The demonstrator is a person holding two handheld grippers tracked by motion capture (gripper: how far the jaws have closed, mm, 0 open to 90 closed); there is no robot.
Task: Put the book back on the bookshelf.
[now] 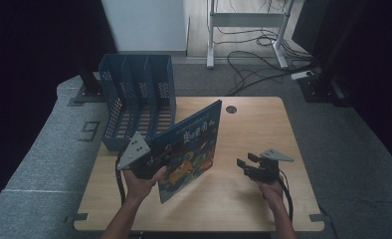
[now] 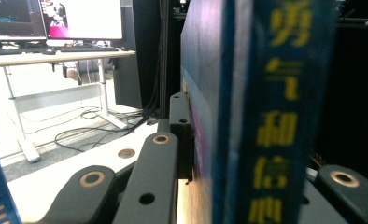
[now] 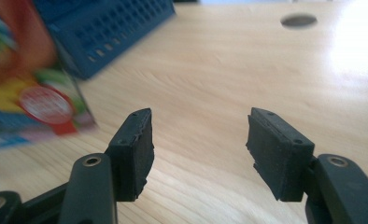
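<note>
A colourful picture book (image 1: 189, 149) with a dark blue cover is held up off the wooden table (image 1: 263, 129), tilted, its far corner pointing toward the back. My left gripper (image 1: 156, 157) is shut on its near left edge. In the left gripper view the book's spine (image 2: 275, 116) with yellow characters stands upright between the jaws, and one finger (image 2: 180, 126) presses flat on the cover. My right gripper (image 1: 245, 165) hovers low over the table's right half, open with nothing between its pads (image 3: 198, 149). The book's corner (image 3: 42, 98) appears blurred at the left of the right gripper view.
A blue slotted file rack (image 1: 137, 94) stands at the table's back left, just behind the book; its perforated wall (image 3: 102, 28) is in the right gripper view. A round cable hole (image 1: 231, 109) sits near the back edge. Desk legs and cables lie on the floor beyond.
</note>
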